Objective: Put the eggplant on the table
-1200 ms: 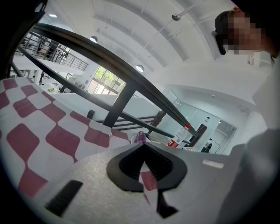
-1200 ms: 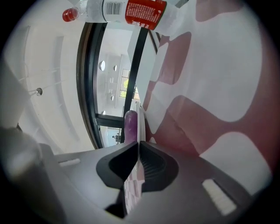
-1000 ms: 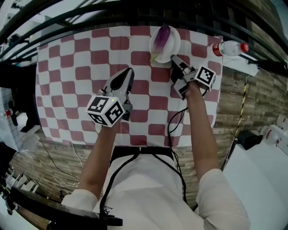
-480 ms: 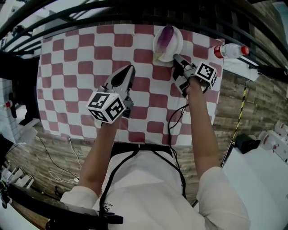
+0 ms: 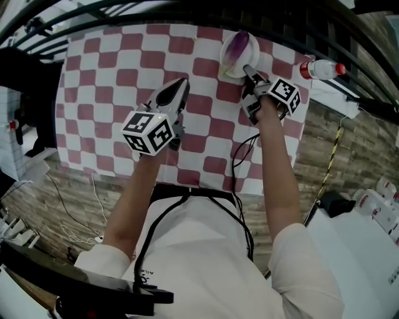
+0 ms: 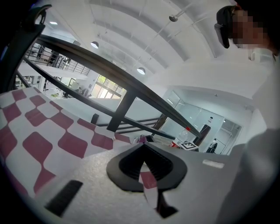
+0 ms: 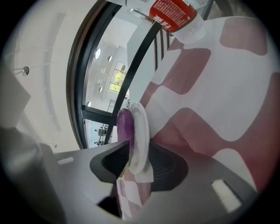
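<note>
A purple eggplant (image 5: pixel 238 45) lies on a small white plate (image 5: pixel 225 67) at the far right of the checked table. My right gripper (image 5: pixel 248 68) is at the plate's near rim. In the right gripper view the plate (image 7: pixel 141 131) stands edge-on between its jaws, which are opening, with the eggplant (image 7: pixel 124 127) just behind the rim; the right gripper (image 7: pixel 139 162) is not clamped on it. My left gripper (image 5: pixel 179 87) hovers over the middle of the cloth, shut and empty. In the left gripper view its jaws (image 6: pixel 143 161) meet with nothing between them.
A red-and-white checked cloth (image 5: pixel 112 68) covers the table. A clear bottle with a red cap (image 5: pixel 321 68) lies off the cloth's right edge and also shows in the right gripper view (image 7: pixel 173 11). Black railing bars run along the table's far side.
The right gripper has edged up to the plate's near rim and its jaws have parted around it. The left gripper has stayed about where it was.
</note>
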The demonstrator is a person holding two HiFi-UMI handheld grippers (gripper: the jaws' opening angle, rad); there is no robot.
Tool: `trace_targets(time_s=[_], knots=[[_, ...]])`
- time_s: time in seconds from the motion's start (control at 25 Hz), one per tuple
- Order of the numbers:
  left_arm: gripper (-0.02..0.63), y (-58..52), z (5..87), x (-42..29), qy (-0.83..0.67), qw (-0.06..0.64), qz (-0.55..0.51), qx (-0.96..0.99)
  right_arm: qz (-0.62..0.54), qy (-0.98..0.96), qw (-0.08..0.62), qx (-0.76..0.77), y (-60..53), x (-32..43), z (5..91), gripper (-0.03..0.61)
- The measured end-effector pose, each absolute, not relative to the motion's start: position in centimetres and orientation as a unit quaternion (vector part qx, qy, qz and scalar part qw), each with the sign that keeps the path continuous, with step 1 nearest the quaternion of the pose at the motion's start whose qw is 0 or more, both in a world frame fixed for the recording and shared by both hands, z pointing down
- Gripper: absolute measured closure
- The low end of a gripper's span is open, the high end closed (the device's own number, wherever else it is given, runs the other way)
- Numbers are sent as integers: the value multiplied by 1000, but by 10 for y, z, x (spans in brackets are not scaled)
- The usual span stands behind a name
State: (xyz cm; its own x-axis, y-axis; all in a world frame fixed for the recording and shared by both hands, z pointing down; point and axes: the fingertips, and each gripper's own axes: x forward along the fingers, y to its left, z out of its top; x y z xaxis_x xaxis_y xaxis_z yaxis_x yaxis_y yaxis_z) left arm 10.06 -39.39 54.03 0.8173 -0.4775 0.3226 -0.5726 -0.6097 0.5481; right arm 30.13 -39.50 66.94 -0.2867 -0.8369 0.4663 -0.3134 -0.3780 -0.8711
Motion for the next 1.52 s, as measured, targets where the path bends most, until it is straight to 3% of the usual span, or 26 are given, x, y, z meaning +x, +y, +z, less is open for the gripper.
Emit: trace_targets(time_s=[0.4, 0.8, 1.16, 1.52], knots=[[609, -387, 515, 81, -300, 322, 73, 895, -605, 508, 194, -582, -382, 308, 663, 419], [609, -367, 490, 66, -289, 311, 73, 903, -561, 549, 210, -583, -348, 297, 605, 568], [609, -344, 471, 52, -273, 295, 82, 912, -504, 603, 221, -578, -308, 271, 544, 572], [609, -325, 454, 33, -264, 294, 82, 915, -422, 667, 157, -594, -260, 230, 490, 572]])
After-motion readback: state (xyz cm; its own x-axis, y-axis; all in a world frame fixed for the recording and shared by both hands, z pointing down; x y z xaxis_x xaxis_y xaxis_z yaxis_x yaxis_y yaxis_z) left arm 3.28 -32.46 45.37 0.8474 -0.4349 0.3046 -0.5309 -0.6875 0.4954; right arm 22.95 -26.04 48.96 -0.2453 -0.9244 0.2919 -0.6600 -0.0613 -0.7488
